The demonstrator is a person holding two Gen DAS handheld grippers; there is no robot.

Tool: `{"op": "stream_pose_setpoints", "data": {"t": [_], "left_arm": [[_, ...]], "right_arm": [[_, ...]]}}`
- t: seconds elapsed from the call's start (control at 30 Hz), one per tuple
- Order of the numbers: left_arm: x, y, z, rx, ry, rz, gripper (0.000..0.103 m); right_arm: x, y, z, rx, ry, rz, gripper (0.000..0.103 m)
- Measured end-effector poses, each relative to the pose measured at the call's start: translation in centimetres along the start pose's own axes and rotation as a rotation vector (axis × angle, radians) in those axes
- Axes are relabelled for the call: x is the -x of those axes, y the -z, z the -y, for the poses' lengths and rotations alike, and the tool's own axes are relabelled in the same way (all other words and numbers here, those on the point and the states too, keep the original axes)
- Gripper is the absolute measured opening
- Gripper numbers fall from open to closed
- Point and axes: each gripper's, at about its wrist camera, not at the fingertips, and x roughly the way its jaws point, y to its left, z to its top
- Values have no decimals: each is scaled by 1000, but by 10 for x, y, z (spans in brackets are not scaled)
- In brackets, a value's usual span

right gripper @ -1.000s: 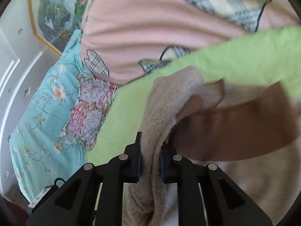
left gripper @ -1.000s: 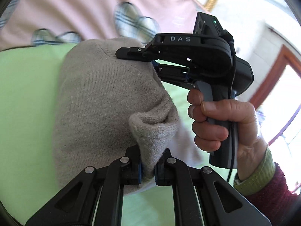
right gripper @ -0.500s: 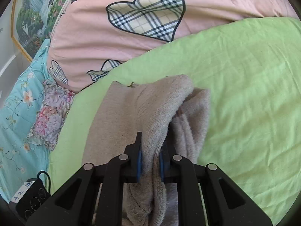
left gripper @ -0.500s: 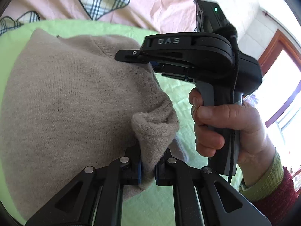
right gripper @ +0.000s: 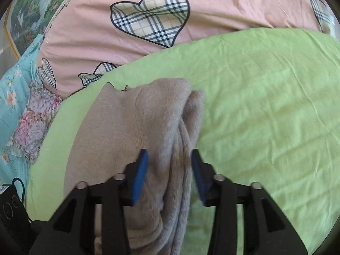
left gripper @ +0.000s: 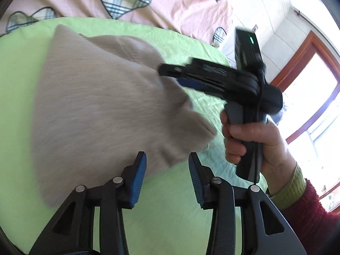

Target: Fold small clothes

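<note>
- The folded beige knit garment (left gripper: 102, 110) lies on the green sheet (left gripper: 174, 212), filling the left and centre of the left wrist view; a pink quilt with plaid hearts (right gripper: 148, 21) runs across the top of both views.
- The left gripper (left gripper: 167, 167) has just been opening: its blue pads stand apart at the lower centre, with a corner of the knit lying between them but not pressed. It has let go.
- The right gripper (right gripper: 169, 165) has likewise just been opening; the stacked edges of the garment sit between its spread pads, loose and ungripped.
- Risk: the thick rolled edge seen in the right wrist view looks springy, so the top layer may slide or fall open once both tools pull away.
- Risk: a pad drawn back along the knit could snag the fuzzy surface and drag the corner out of line, spoiling the fold.
- Risk: the near corner in the left wrist view pokes out past the layer below, so the fold may end up uneven.
- Only the left wrist view shows the person's hand (left gripper: 255, 140) round the right tool's handle, the red-and-green sleeve, and a wood-framed window (left gripper: 306, 78) at right.
- Only the right wrist view shows the separate stacked layers, a floral cushion (right gripper: 36, 125) and a framed picture (right gripper: 31, 12) at upper left.
</note>
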Motion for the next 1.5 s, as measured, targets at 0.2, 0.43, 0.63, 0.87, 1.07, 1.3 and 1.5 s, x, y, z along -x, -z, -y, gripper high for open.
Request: {"op": "stream_pose_setpoints", "data": {"t": [0.2, 0.43, 0.63, 0.87, 1.07, 1.3, 1.5], "left_arm": [[36, -9, -44, 48, -141, 76, 75], [28, -31, -117, 219, -156, 47, 76], [-5, -54, -139, 251, -81, -1, 79], [-34, -59, -149, 315, 20, -31, 59], [-17, -58, -133, 252, -3, 3, 42], [79, -21, -129, 229, -44, 76, 41], [169, 41, -147, 236, -148, 130, 41]], "right_arm": [[4, 23, 9, 4, 22, -57, 70], [-7, 10, 18, -105, -122, -55, 70], [-38, 1, 33, -193, -184, -102, 70], [-50, 2, 30, -198, -210, -128, 56], [-42, 7, 20, -211, -219, -97, 35], [-22, 22, -40, -155, -300, -68, 34], [-36, 48, -119, -70, -421, -100, 34]]}}
